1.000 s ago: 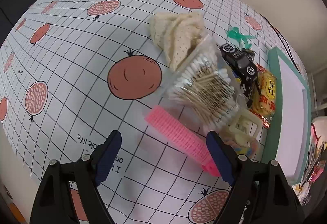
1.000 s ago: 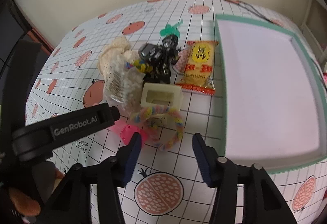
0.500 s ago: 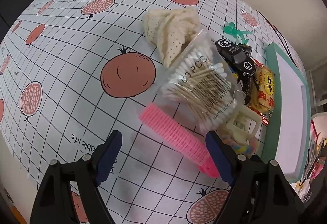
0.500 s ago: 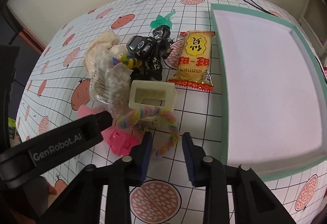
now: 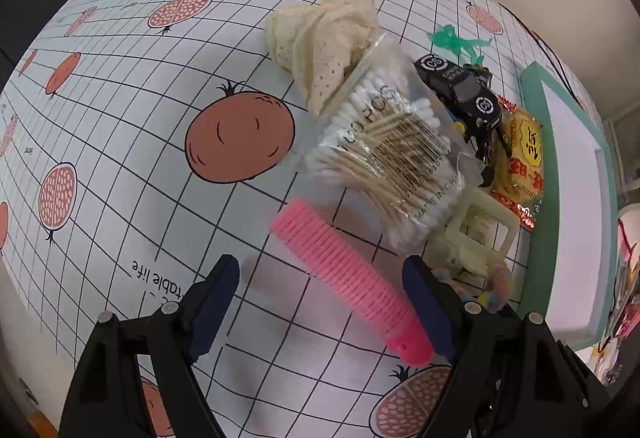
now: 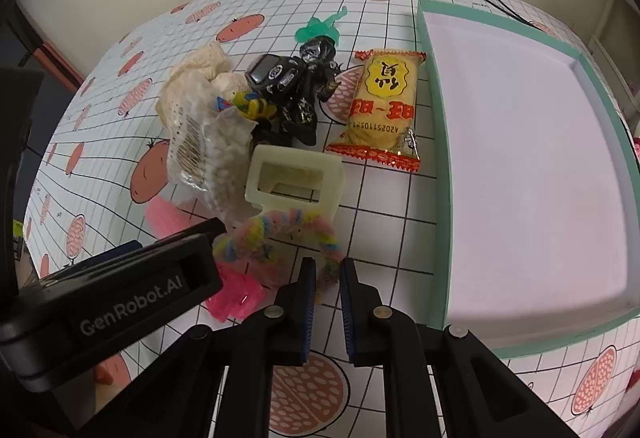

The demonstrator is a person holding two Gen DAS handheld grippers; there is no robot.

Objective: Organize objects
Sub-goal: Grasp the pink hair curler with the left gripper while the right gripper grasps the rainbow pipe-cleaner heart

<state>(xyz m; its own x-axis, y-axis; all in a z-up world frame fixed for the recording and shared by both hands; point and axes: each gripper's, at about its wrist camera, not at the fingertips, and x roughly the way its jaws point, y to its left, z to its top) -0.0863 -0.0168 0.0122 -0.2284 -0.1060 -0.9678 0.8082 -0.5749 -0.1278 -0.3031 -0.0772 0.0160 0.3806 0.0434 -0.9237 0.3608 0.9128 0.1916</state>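
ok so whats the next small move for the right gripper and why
Probably lift. The right gripper has its jaws nearly shut around the fuzzy rainbow loop, which lies on the tablecloth against the cream clip. A small raise would clear it from the pile before carrying it toward the bare teal-rimmed tray.

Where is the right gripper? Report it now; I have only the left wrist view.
Observer: The right gripper is at the near end of the pastel hair tie, jaws closed down on a strand of its loop.
Operator: Tell me what is inside the teal box.
Observer: Nothing shows inside the teal box; its white floor is bare across the right wrist view.
Operator: Say what the tie's far end touches.
Observer: It looks to rest against the near edge of the cream hair clip.
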